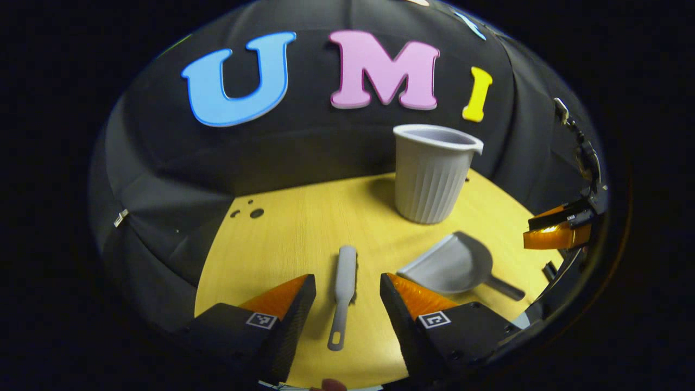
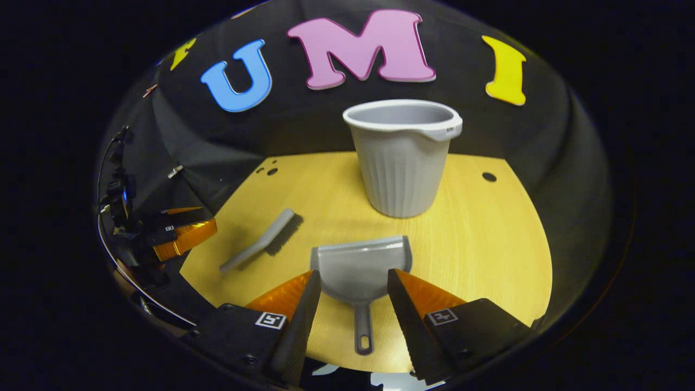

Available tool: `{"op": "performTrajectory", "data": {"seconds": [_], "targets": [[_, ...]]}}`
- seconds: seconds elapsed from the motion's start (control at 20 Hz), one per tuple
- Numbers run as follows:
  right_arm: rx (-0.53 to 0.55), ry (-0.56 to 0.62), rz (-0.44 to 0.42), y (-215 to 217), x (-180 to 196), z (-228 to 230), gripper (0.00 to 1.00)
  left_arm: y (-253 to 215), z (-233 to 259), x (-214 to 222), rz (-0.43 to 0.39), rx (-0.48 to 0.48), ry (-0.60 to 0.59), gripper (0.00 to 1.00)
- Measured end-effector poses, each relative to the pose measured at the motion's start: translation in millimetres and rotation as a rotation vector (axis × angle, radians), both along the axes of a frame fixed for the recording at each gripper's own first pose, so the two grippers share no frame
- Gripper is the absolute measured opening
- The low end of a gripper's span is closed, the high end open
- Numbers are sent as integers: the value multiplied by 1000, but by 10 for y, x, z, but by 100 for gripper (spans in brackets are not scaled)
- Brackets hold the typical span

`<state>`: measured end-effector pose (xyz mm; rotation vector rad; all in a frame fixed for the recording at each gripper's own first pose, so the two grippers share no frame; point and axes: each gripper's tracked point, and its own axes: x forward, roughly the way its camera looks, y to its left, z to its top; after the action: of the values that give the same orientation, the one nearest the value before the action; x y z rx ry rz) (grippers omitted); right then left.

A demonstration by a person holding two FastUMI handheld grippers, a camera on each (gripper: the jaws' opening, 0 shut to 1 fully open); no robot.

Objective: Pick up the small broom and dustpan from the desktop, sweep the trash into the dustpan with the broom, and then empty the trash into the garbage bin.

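I hold both tools wide open and empty, my left tool (image 1: 347, 288) around the broom (image 1: 344, 285), my right tool (image 2: 352, 282) around the dustpan (image 2: 360, 269) on the table (image 2: 488, 244), so everything is left.

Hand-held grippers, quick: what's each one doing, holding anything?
Left hand-held gripper: open, empty, fingers either side of the broom.
Right hand-held gripper: open, empty, fingers flanking the dustpan.

Dustpan (image 2: 359, 269) back corners hidden behind the right gripper's fingers (image 2: 296, 315); trash on the desktop (image 1: 304, 228) too small to make out; other gripper (image 1: 559, 231) cut off at edge.
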<state>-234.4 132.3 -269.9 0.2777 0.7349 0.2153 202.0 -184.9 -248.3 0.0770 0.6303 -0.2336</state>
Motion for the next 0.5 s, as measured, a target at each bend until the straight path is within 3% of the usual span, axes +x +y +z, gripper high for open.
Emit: {"op": "performTrajectory", "data": {"seconds": [0.2, 0.35, 0.5], "targets": [[-46, -178, 24, 6, 47, 589, 89, -117, 561, -22, 20, -50, -125, 82], [-56, -258, 8, -8, 80, 868, 91, -161, 846, -35, 51, -81, -198, 86], [-67, -323, 7, -15, 116, 1015, 94, -250, 990, -103, 29, -110, -218, 87]]}}
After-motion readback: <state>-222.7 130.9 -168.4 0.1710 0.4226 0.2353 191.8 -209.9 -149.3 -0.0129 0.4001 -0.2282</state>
